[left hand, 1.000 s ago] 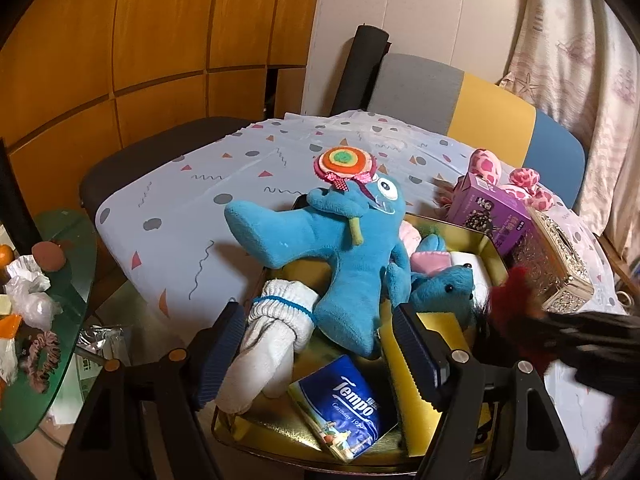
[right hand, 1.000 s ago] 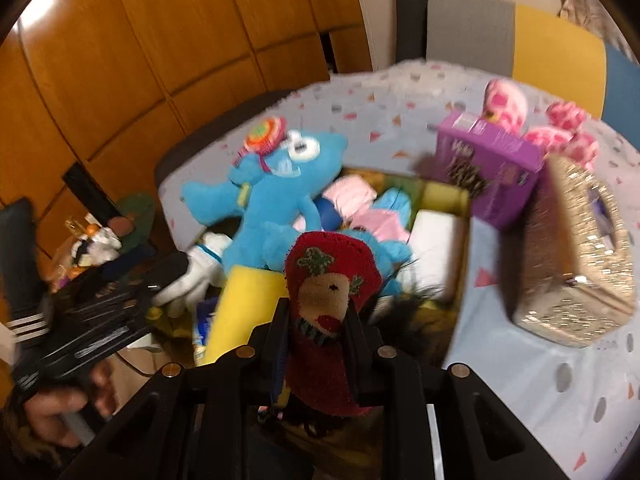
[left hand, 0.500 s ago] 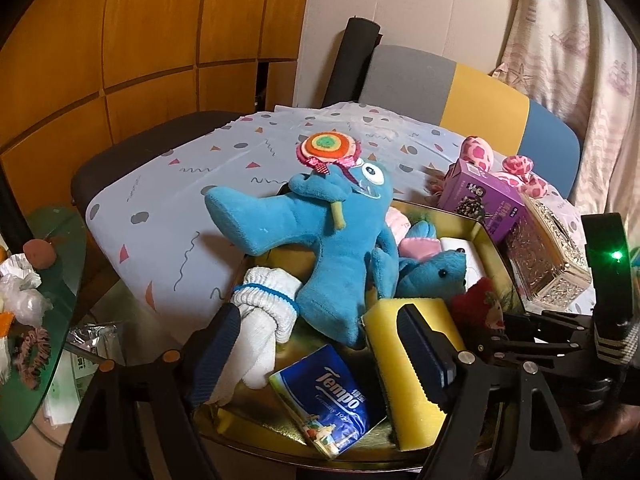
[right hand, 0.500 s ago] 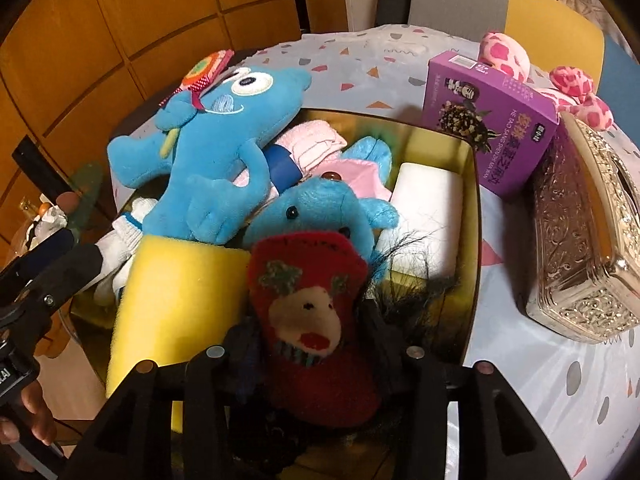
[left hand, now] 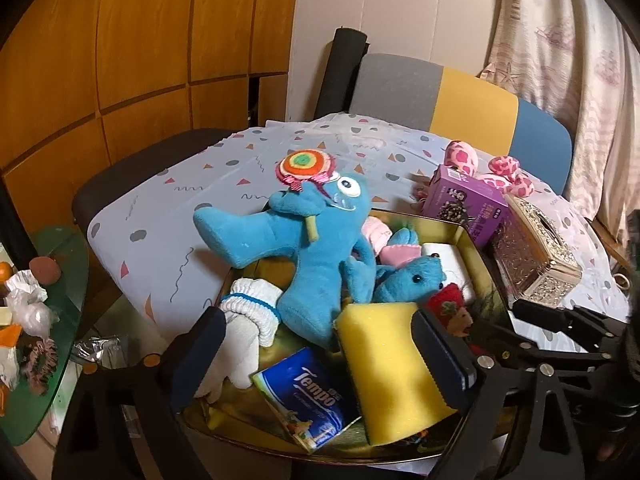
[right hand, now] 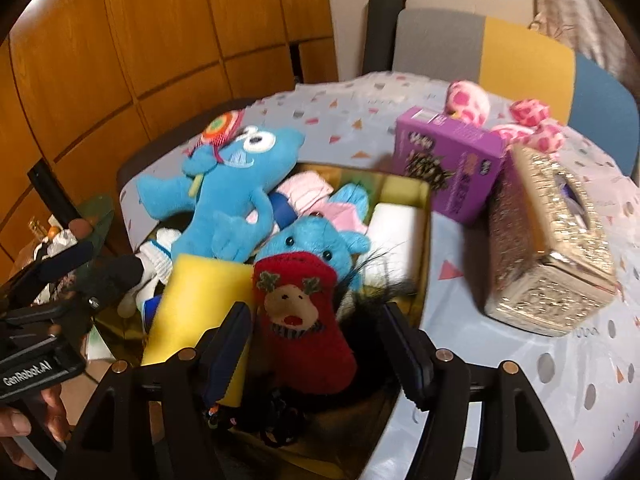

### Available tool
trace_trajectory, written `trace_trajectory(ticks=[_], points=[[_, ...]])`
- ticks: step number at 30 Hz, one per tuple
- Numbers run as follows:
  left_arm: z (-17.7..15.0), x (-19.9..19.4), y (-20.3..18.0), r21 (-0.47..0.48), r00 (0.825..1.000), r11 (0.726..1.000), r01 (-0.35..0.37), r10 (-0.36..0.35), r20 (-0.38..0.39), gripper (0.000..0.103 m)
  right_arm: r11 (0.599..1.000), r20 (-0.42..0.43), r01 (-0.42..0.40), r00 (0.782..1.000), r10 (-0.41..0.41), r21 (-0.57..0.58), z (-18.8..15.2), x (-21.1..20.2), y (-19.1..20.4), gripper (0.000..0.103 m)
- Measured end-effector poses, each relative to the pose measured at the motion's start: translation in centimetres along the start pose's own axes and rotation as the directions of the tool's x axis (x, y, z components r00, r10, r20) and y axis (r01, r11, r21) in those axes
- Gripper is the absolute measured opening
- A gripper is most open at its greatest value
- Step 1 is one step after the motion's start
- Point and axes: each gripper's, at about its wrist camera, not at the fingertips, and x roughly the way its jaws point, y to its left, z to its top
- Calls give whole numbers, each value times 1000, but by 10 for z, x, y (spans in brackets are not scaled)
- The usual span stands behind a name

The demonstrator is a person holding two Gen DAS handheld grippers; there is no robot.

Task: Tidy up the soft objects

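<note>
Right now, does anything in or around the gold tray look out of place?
Yes. The big blue plush lies across the gold tray's far-left rim, one limb hanging over the tablecloth. The white sock also droops over the near-left rim.

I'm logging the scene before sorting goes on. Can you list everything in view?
Tray: 1, gold, table's near edge.
Big plush: 1, blue, across the tray.
Small plush: 1, blue, in tray.
Sponge: 1, yellow, in tray.
Reindeer sock: 1, red, in tray.
Tissue pack: 1, blue, in tray.
White sock: 1, in tray.
Box: 1, purple, behind tray.
Tissue holder: 1, gold, right of tray.
Left gripper: jaws opening, empty.
Right gripper: jaws opening around the reindeer sock.
</note>
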Motion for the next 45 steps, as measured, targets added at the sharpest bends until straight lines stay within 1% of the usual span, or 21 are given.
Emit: trace_trajectory(ticks=[1,4,6,10,13,17,22,34,45], points=[[0,-1,-2,5,1000,1000,0,0,3,100,1000,14,10,1000,-10,11,0,-1,-2,69],[-2,-6,-9,21,1000,1000,-10,10,15,102,997,49,32,998,-35,65,-3,-12,-10,70],[-3,-9,-15,32,1000,999,-15,14,24,103,993,69,60,995,-67,101,-6,-20,-16,70],[-7,-16,-23,34,999,999,-25,23,39,103,973,119,153,977,-175,175,-16,-39,-27,71],[-12,-19,-31,31,999,999,-28,27,42,103,952,134,206,962,-240,228,-25,-49,-36,72],[-20,-21,-42,46,999,999,-16,14,33,103,935,129,239,951,-280,263,-34,-54,-44,72],[-24,-25,-51,71,999,997,-10,7,40,103,928,137,265,942,-308,263,-40,-59,-45,72],[-27,-30,-56,87,999,996,-8,3,49,103,923,150,267,937,-316,276,-45,-65,-46,72],[-29,-31,-59,95,999,995,-2,-2,44,103,921,144,267,938,-316,286,-47,-65,-48,72]])
